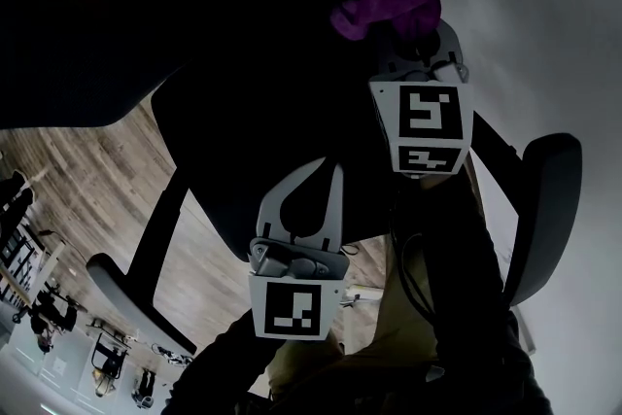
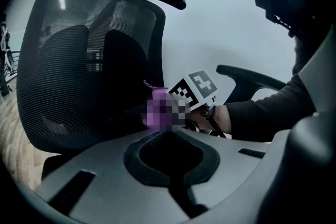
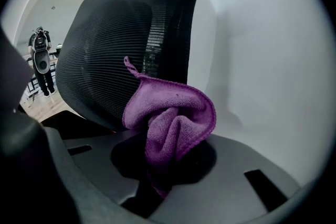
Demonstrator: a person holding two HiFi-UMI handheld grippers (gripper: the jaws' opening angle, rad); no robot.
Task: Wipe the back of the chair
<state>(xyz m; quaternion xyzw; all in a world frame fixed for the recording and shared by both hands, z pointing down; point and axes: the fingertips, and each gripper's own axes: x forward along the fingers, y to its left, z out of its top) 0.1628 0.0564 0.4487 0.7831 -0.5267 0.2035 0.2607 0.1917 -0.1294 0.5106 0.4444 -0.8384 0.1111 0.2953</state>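
Jaws on the right gripper (image 3: 169,140) clamp a bunched purple cloth (image 3: 173,115), which sits at the lower right edge of the chair's mesh back (image 3: 121,34); whether it presses the mesh cannot be told. The left gripper (image 2: 169,132), nearer the person, has its jaws together on nothing and faces the same back. With nothing bracing the chair, a firm stroke could swivel it away, and the wadded cloth may skid off the edge or snag its loose corner. Only the left gripper view shows the right gripper's marker cube (image 2: 197,89) and an armrest (image 2: 247,77); only the head view shows the wooden floor (image 1: 87,180).
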